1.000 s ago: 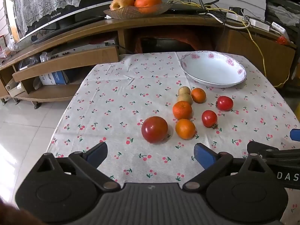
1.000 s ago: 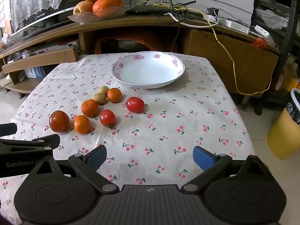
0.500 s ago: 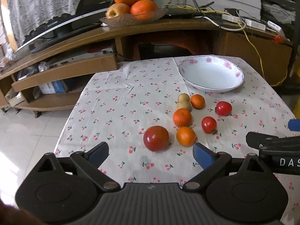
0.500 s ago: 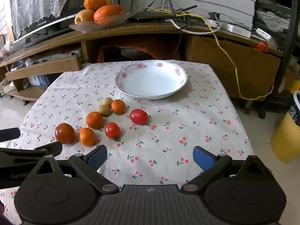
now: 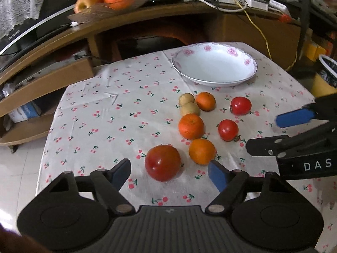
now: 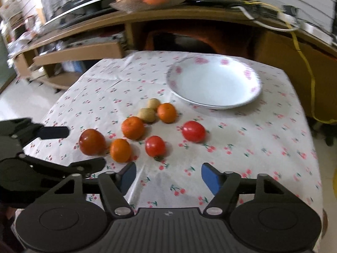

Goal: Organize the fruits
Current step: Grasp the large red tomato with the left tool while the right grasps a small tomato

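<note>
On a cherry-print tablecloth lie several fruits: a large red fruit (image 5: 162,162), three oranges, the nearest one (image 5: 202,151), two small tan fruits (image 5: 189,108) and two red tomatoes (image 6: 155,146) (image 6: 193,131). A white flowered plate (image 5: 242,80) stands empty behind them. My left gripper (image 5: 168,175) hangs just short of the large red fruit, its jaws closing either side of it with the pads not touching. My right gripper (image 6: 169,176) is closing on nothing, the nearer tomato just ahead of it.
A wooden TV cabinet (image 5: 63,40) stands behind the table with a glass dish of oranges and an apple (image 5: 109,2) and loose cables on top. A yellow bin (image 5: 324,80) sits off the right edge. Tiled floor lies beyond the left edge.
Both grippers have moved in towards the fruits, which now look larger and nearer. The jaws of both have narrowed. No fruit has shifted.
</note>
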Demonstrator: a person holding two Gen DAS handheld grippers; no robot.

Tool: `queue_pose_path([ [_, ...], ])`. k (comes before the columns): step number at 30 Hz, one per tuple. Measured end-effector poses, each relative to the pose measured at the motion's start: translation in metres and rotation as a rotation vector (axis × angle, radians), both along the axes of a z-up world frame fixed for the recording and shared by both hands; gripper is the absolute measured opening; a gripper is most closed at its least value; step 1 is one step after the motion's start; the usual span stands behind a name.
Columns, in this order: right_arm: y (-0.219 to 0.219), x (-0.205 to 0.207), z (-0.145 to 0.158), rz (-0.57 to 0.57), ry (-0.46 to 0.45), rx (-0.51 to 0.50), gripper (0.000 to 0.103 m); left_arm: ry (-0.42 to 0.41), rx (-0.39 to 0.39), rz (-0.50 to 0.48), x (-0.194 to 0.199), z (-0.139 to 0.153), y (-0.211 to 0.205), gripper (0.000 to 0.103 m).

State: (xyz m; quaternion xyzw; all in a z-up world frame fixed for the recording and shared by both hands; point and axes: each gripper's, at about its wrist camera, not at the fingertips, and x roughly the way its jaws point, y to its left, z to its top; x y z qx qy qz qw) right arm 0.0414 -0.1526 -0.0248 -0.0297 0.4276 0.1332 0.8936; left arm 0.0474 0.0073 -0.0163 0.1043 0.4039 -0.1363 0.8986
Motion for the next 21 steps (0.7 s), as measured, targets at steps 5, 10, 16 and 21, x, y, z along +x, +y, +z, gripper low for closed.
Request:
queue_pose_path([
  [5, 0.004, 0.016, -0.004, 0.078, 0.011, 0.0, 0.058, 0.035, -0.007, -0.048, 0.008, -0.007, 0.002, 0.079],
  [10, 0.011, 0.029, -0.014, 0.143, 0.034, -0.018, 0.043, 0.05, 0.018, -0.08, 0.016, -0.017, 0.0, 0.07],
  [16, 0.014, 0.04, -0.021, 0.174, 0.044, -0.035, 0.028, 0.067, -0.028, -0.074, 0.025, -0.022, 0.006, 0.061],
  [21, 0.012, 0.042, -0.023, 0.185, 0.039, -0.025, 0.026, 0.068, -0.054, -0.042, 0.033, -0.022, 0.01, 0.049],
])
